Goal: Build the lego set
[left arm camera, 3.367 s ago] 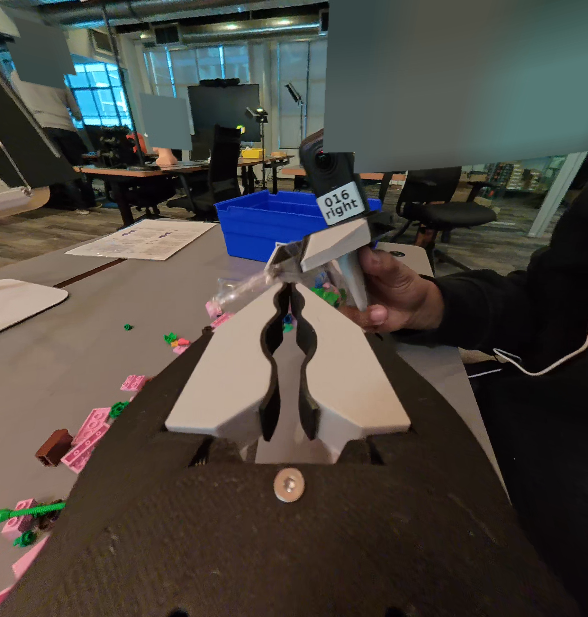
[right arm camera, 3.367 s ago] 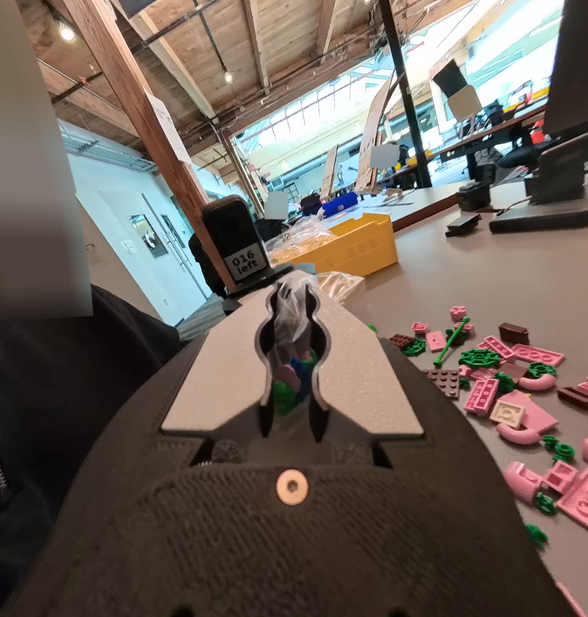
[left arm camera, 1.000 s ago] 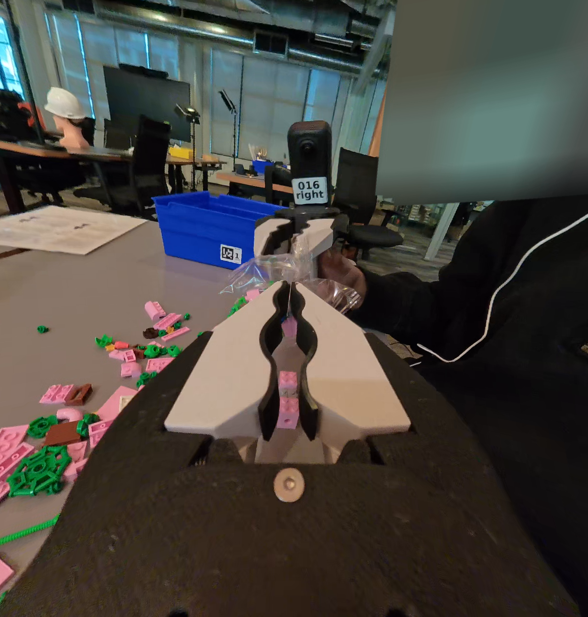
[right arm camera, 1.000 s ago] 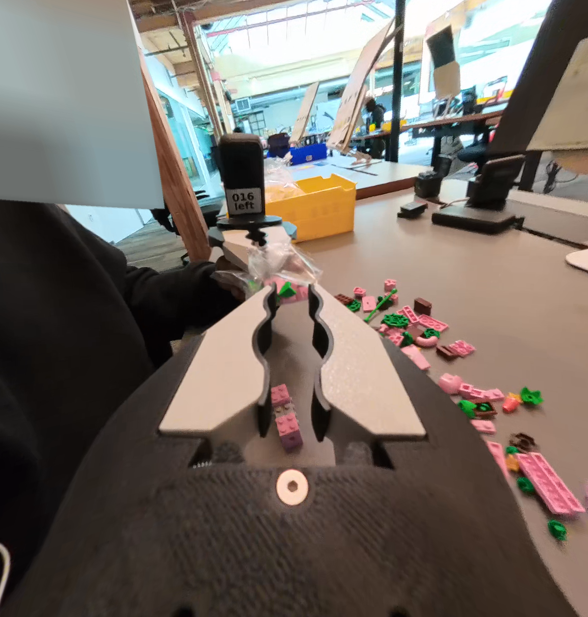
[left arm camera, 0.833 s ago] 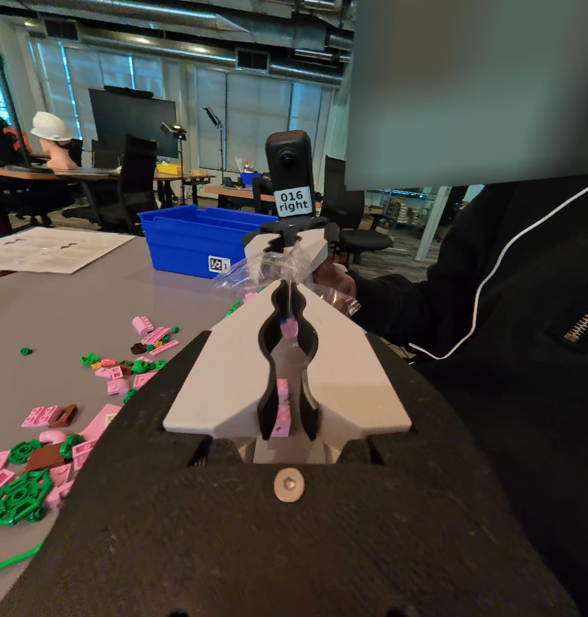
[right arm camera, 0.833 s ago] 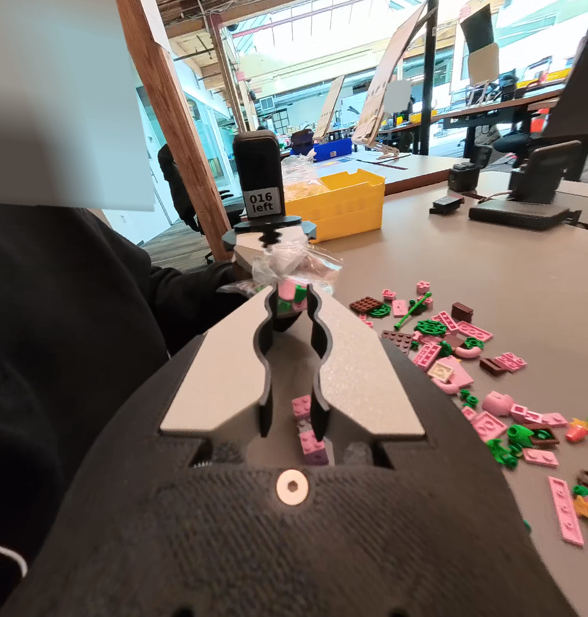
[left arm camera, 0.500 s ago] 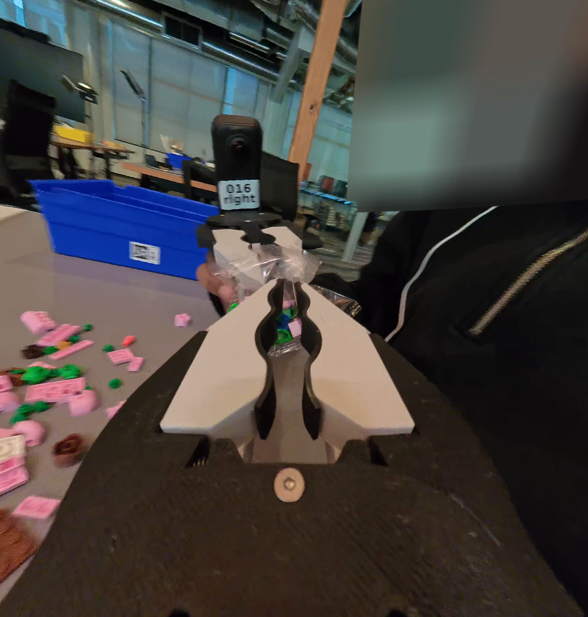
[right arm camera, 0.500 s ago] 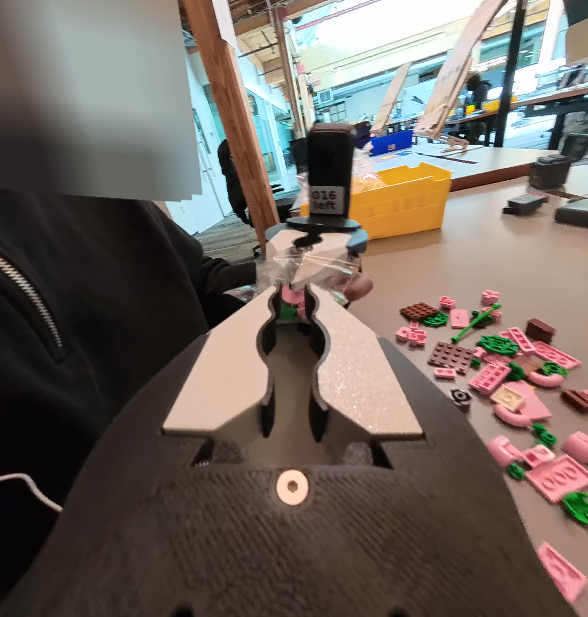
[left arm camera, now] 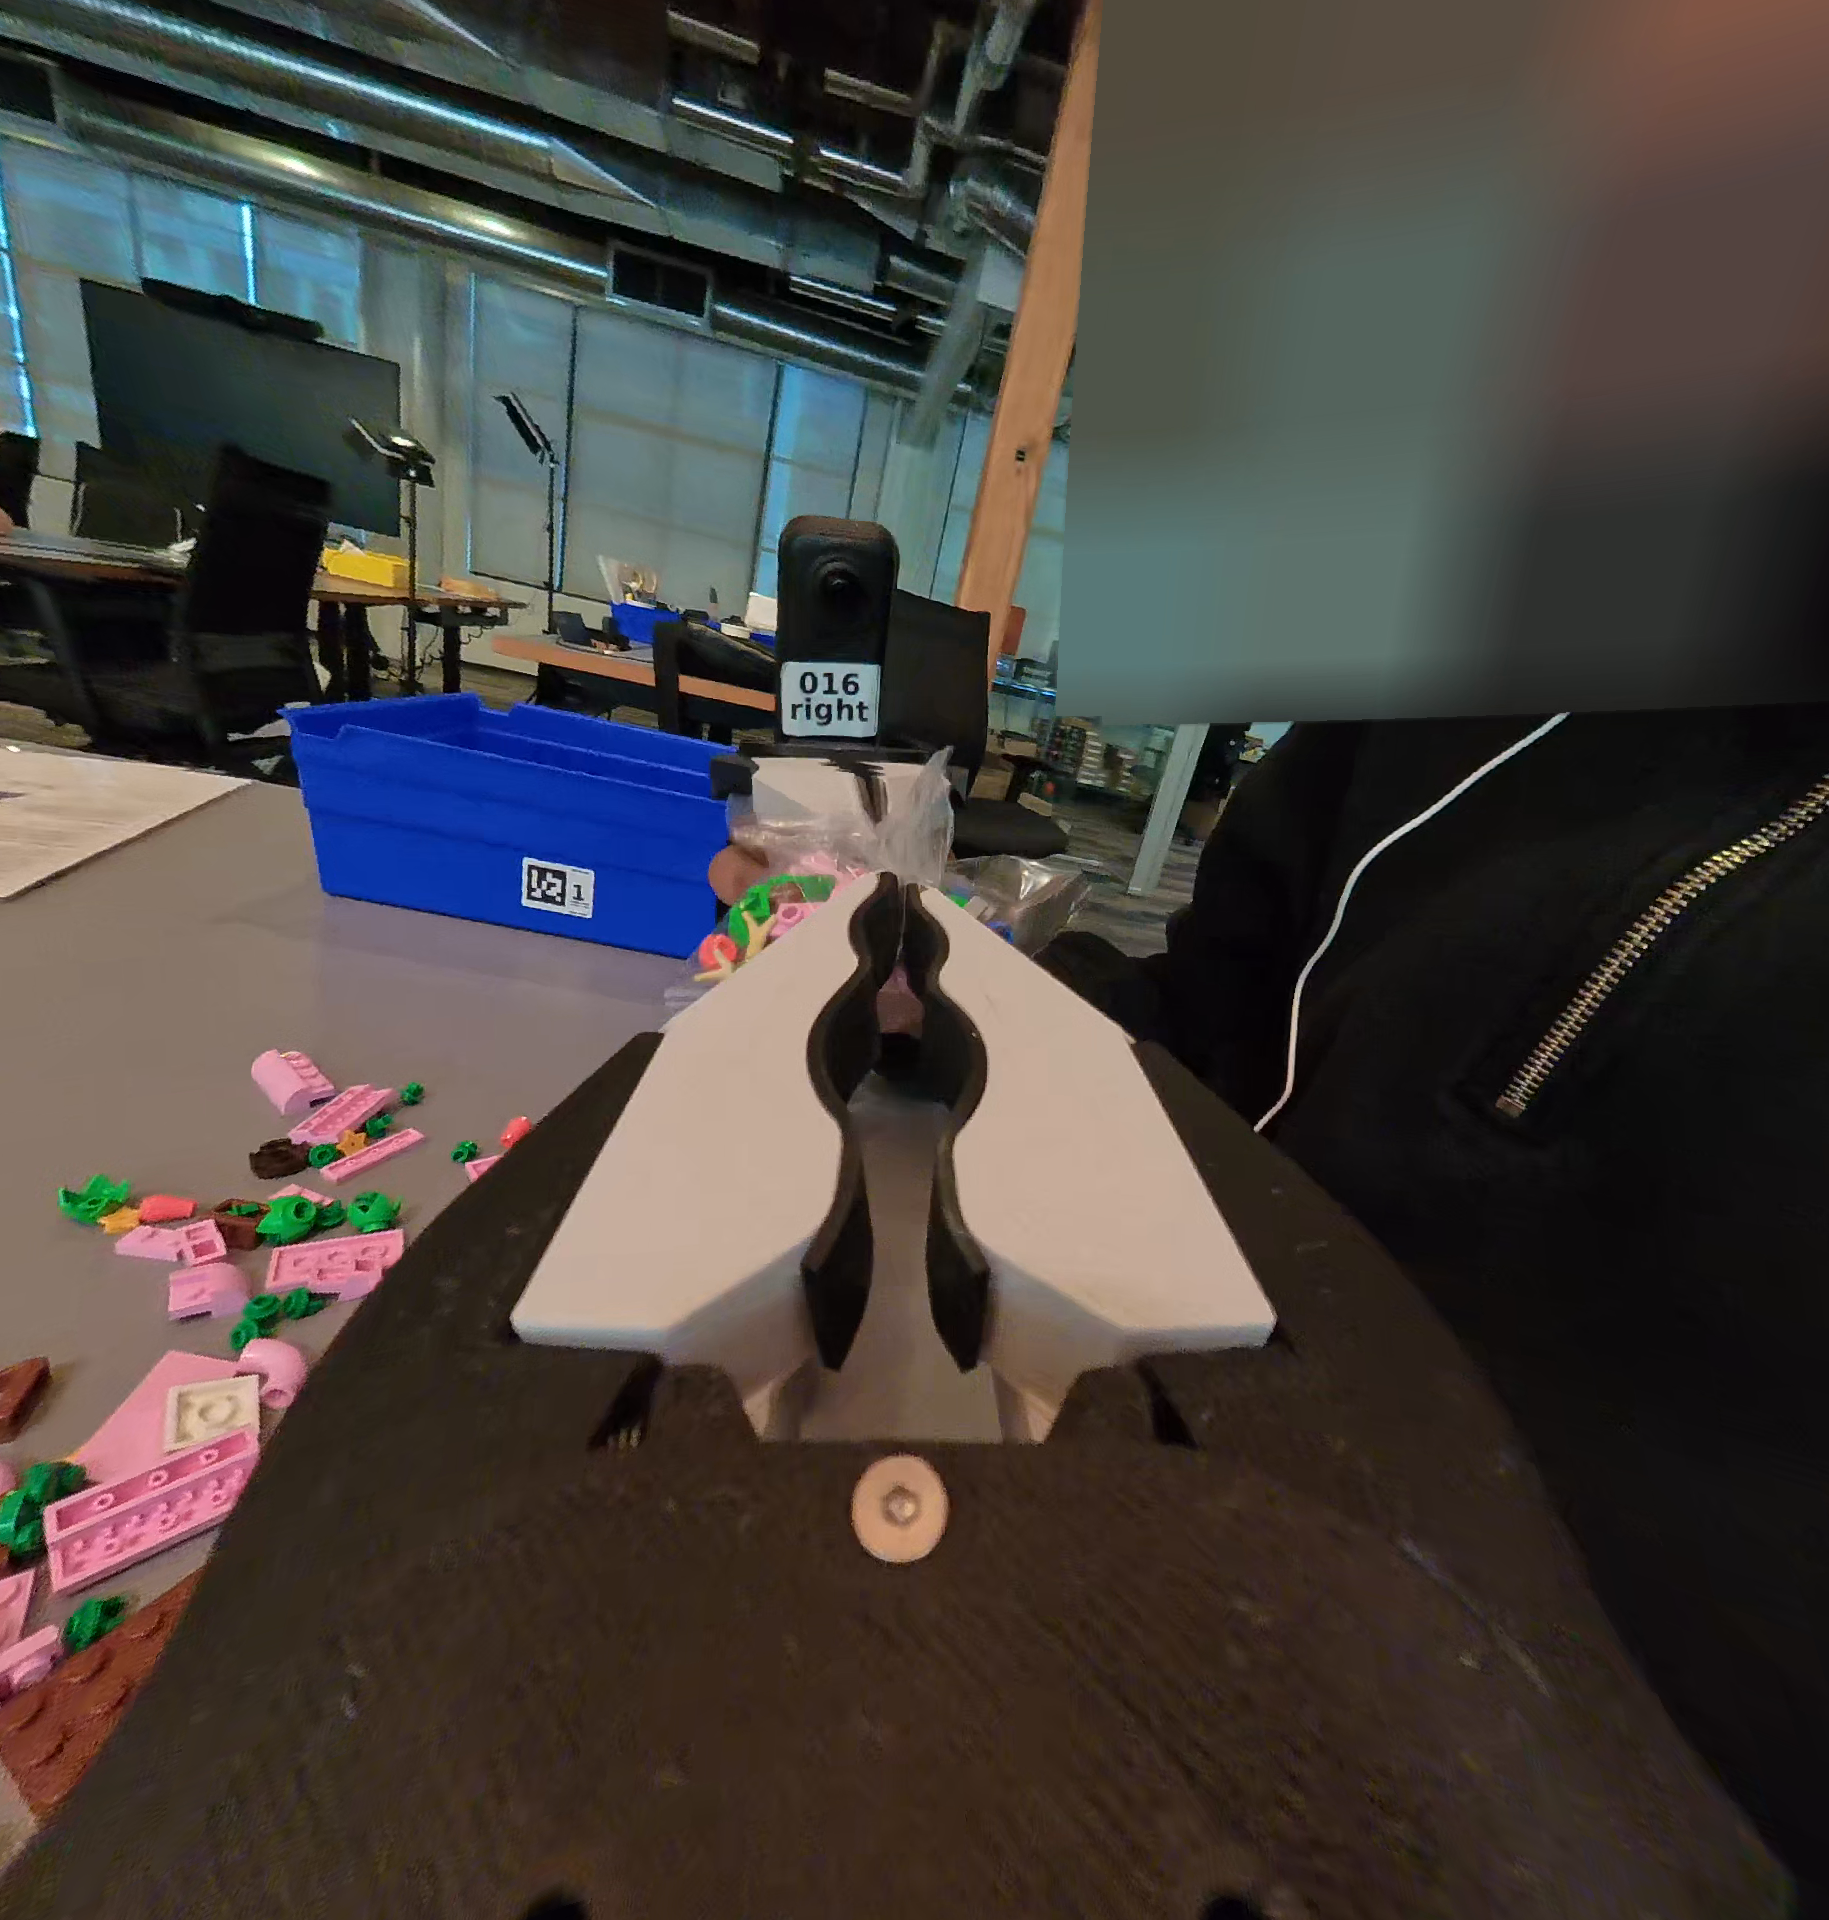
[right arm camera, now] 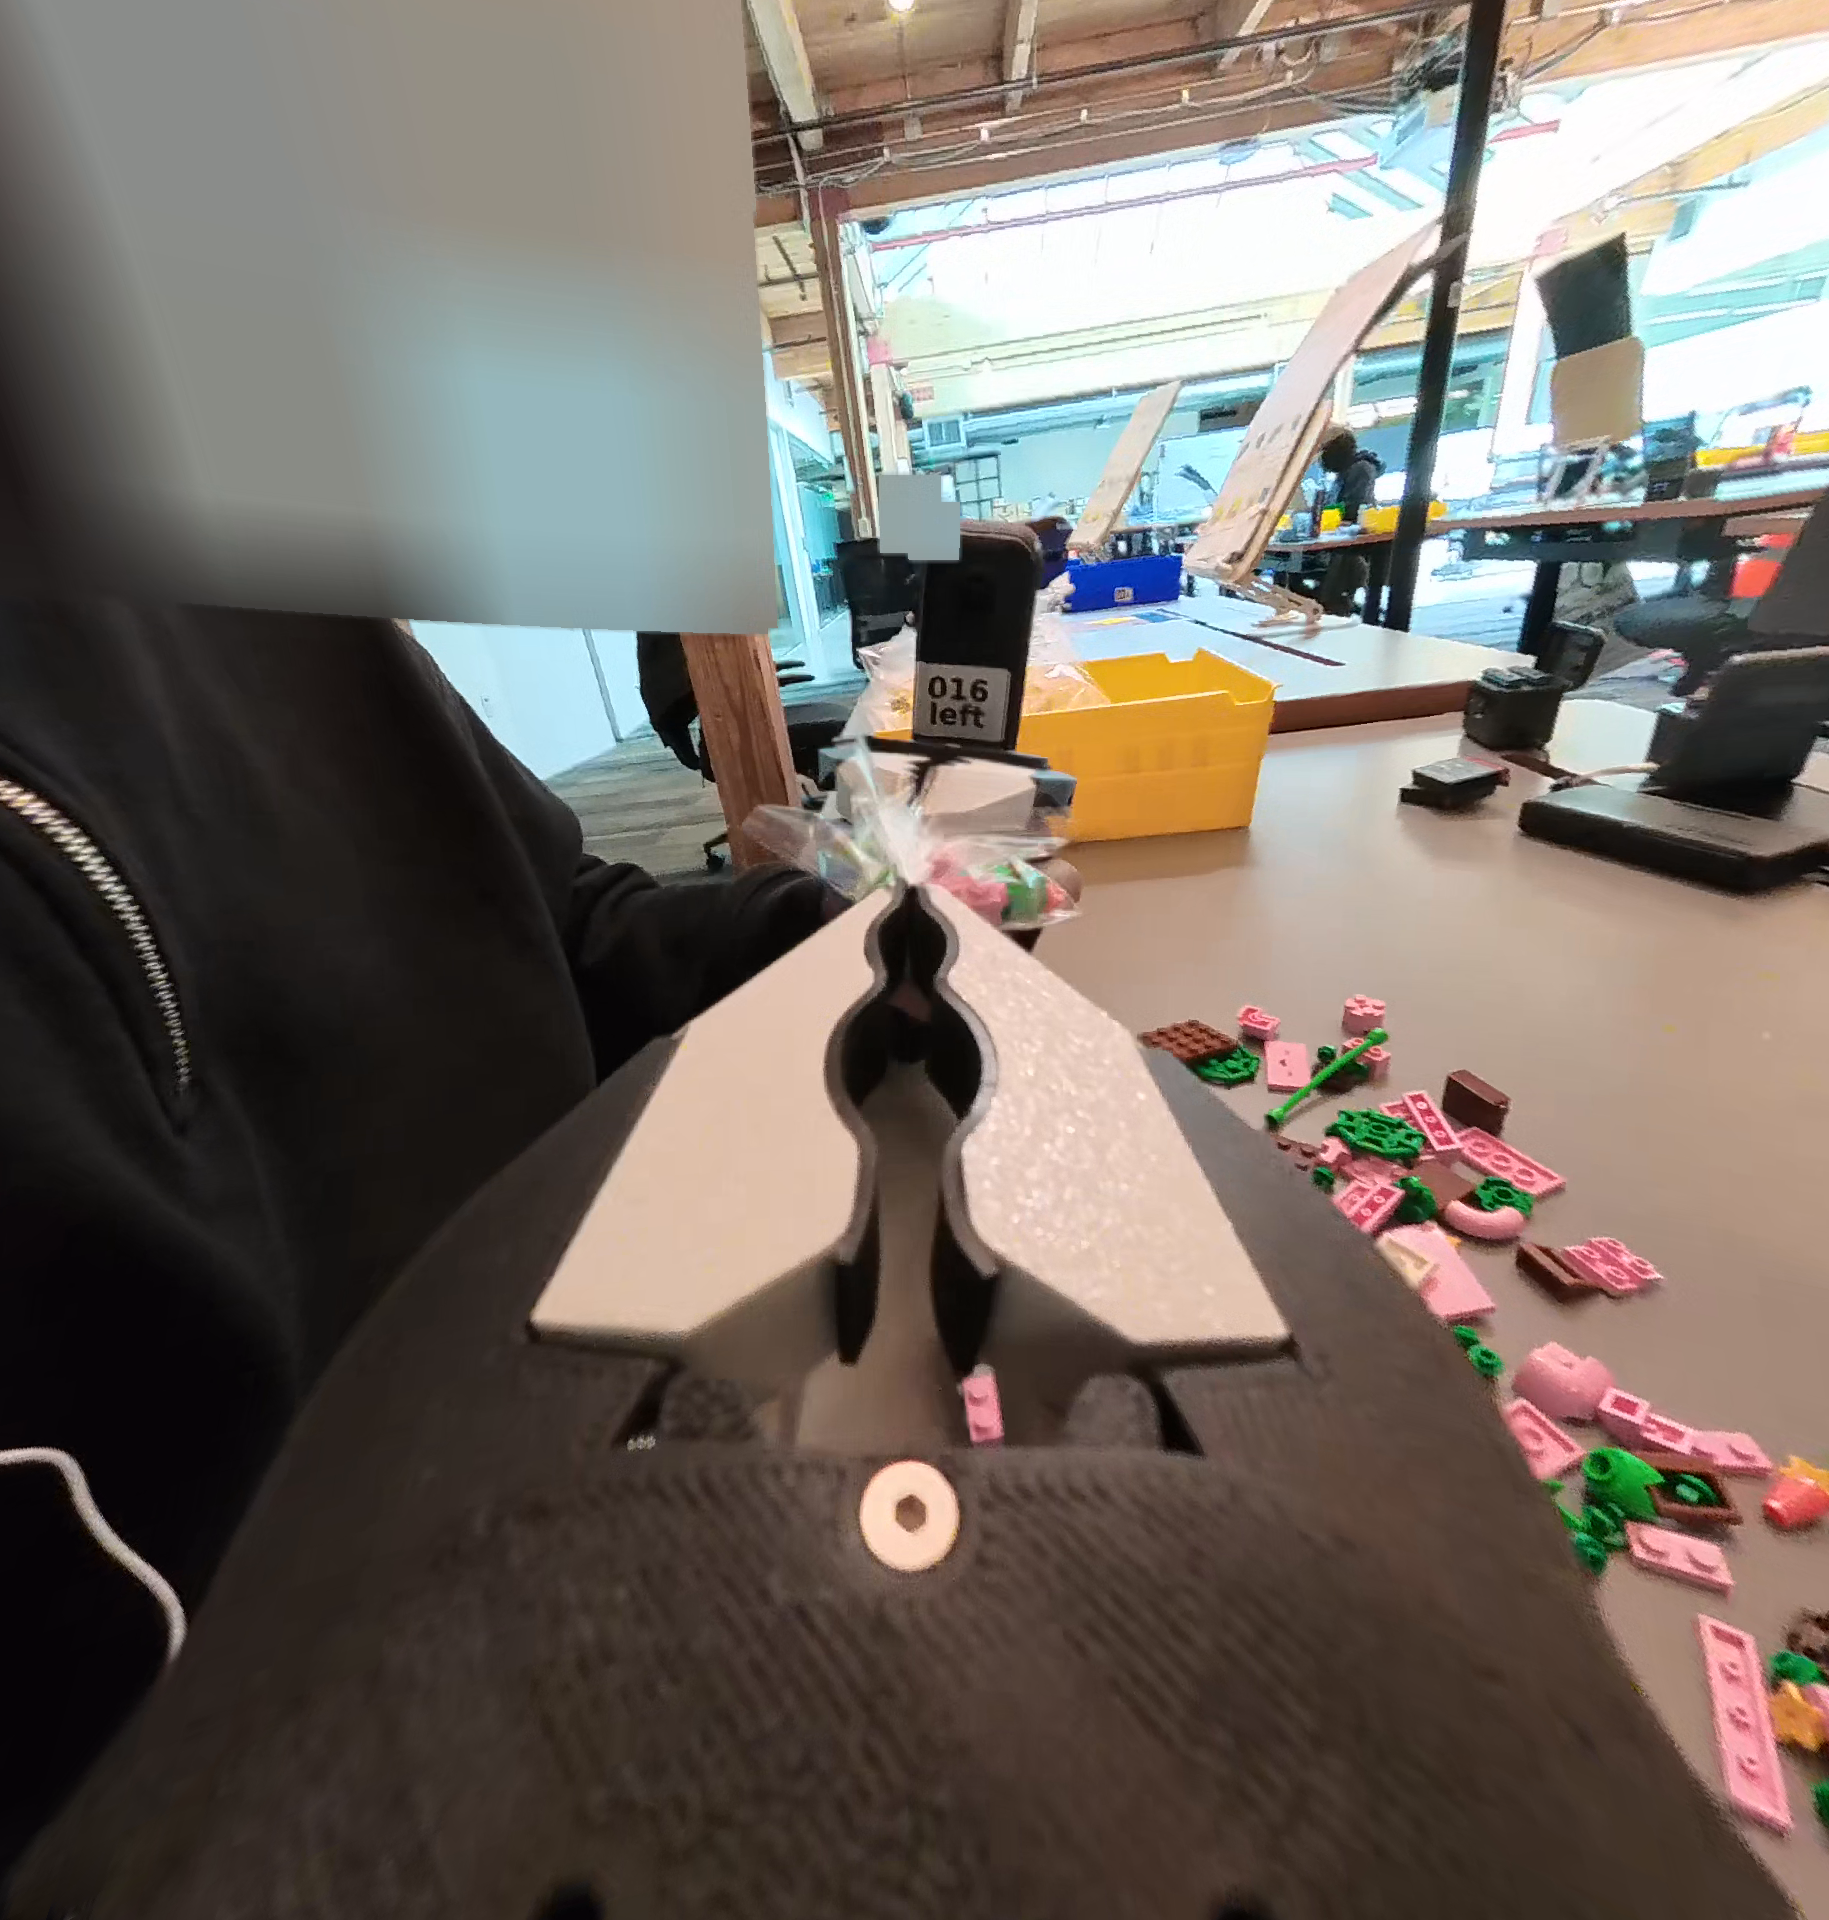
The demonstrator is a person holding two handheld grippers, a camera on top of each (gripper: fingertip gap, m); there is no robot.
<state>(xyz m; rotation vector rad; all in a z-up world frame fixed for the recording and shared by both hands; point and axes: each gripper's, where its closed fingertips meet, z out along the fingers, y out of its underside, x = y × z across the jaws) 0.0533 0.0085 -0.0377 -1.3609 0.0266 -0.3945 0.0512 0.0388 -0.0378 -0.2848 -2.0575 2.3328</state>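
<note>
A clear plastic bag (left arm camera: 837,842) of small pink and green lego pieces hangs in the air between my two grippers, in front of a person in a black jacket. My left gripper (left arm camera: 902,885) is shut on one edge of the bag. My right gripper (right arm camera: 905,896) is shut on the opposite edge, with the bag (right arm camera: 977,883) bunched beyond its tips. Each gripper faces the other: the right one (left arm camera: 845,792) shows in the left wrist view, the left one (right arm camera: 939,790) in the right wrist view. A small pink piece (right arm camera: 981,1405) lies at the base of my right fingers.
Loose pink, green and brown lego pieces (left arm camera: 297,1236) lie scattered on the grey table (left arm camera: 162,997), and show in the right wrist view too (right arm camera: 1461,1174). A blue bin (left arm camera: 494,821) and a paper sheet (left arm camera: 48,821) lie beyond. A yellow bin (right arm camera: 1149,769) and black devices (right arm camera: 1668,842) stand farther off. About 4 cm separates my left fingertips from my right.
A second ago my right gripper was open with pink bricks seen between its fingers. Both grippers have since closed their tips on the bag's edges and swung toward the person.
</note>
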